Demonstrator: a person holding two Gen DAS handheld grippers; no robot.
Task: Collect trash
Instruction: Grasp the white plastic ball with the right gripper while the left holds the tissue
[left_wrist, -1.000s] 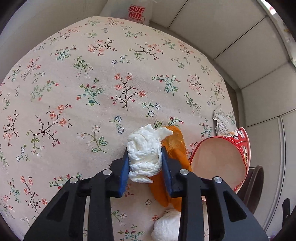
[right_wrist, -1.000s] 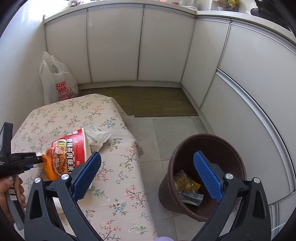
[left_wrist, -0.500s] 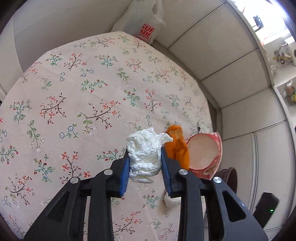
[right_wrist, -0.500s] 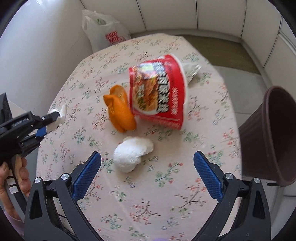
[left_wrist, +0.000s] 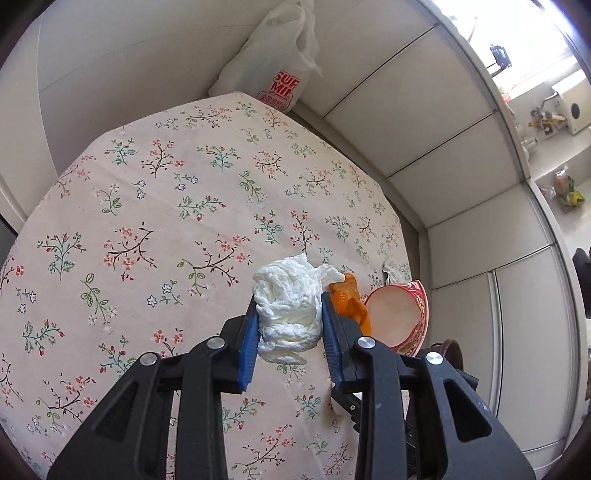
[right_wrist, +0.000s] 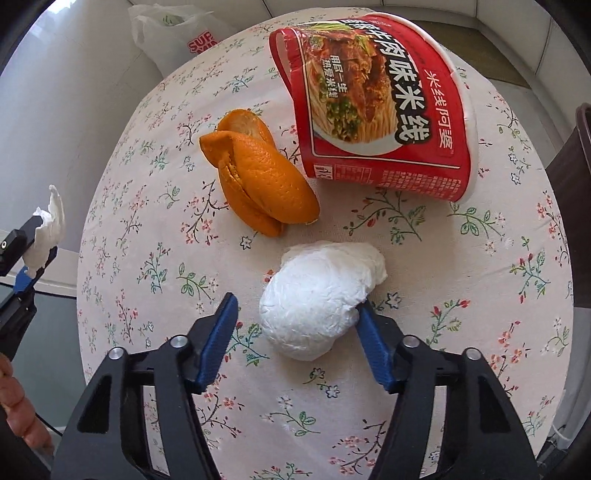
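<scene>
Two wads of white tissue here, one per gripper. The left gripper (left_wrist: 290, 325) has its blue pads pinched on a crumpled tissue wad (left_wrist: 290, 306), held up off the floral tablecloth (left_wrist: 147, 221), not touching it. You can see the same wad from the right wrist view too, way out past the table's left edge (right_wrist: 46, 236).

The right gripper (right_wrist: 295, 321) is spread wide with the second tissue ball (right_wrist: 317, 299) sitting between its fingers on the cloth. The right pad (right_wrist: 371, 341) looks like it's touching the ball's side; the left pad (right_wrist: 218, 339) is clearly apart from it, so nothing is squeezed.

Just beyond that ball is an orange peel (right_wrist: 258, 181), a couple of curled pieces stacked. Right beside the peel, toward the table's far edge, a red instant noodle cup (right_wrist: 376, 107) lies tipped on its side. A dark brown bin (right_wrist: 576, 206) peeks in off the table's right edge, and a white plastic shopping bag (left_wrist: 277, 70) sits against the wall past the far corner.
</scene>
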